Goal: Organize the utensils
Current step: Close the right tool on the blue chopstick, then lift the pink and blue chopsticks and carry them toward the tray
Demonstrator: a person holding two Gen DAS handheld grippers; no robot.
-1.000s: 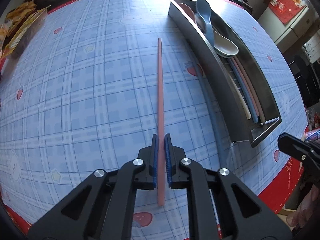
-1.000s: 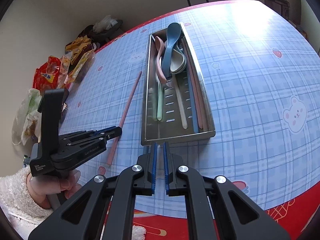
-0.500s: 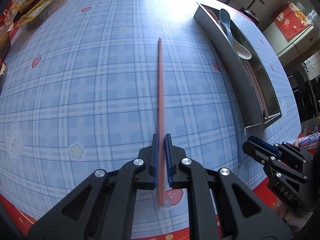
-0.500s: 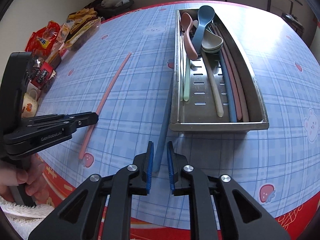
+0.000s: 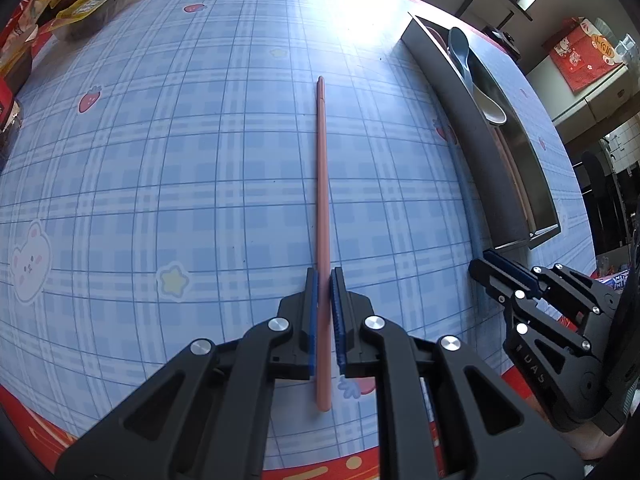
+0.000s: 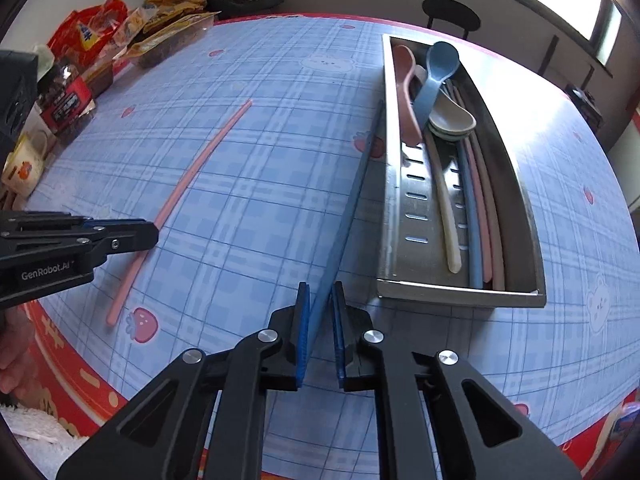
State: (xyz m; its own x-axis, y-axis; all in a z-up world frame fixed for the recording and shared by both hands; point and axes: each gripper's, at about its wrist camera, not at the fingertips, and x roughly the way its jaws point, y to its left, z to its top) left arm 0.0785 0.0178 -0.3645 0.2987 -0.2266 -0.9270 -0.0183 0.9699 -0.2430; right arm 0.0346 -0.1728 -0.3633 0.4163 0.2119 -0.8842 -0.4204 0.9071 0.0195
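A pink chopstick (image 5: 322,208) lies on the blue plaid tablecloth. My left gripper (image 5: 323,280) is shut on its near end; it also shows in the right wrist view (image 6: 152,234) over that pink chopstick (image 6: 192,176). A blue chopstick (image 6: 352,196) lies along the left wall of the steel utensil tray (image 6: 390,184). My right gripper (image 6: 319,292) straddles its near end, jaws slightly apart, not clamped. The tray holds spoons (image 6: 438,76) and several chopsticks (image 6: 478,216).
Snack bags (image 6: 120,28) and a mug (image 6: 24,160) crowd the table's far left edge. The red table border (image 6: 60,360) runs close under both grippers. A black stool (image 6: 450,16) stands beyond the table.
My right gripper moved left from the tray's front end to the blue chopstick and now straddles it. My left gripper stays shut on the pink chopstick, and its view has shifted.
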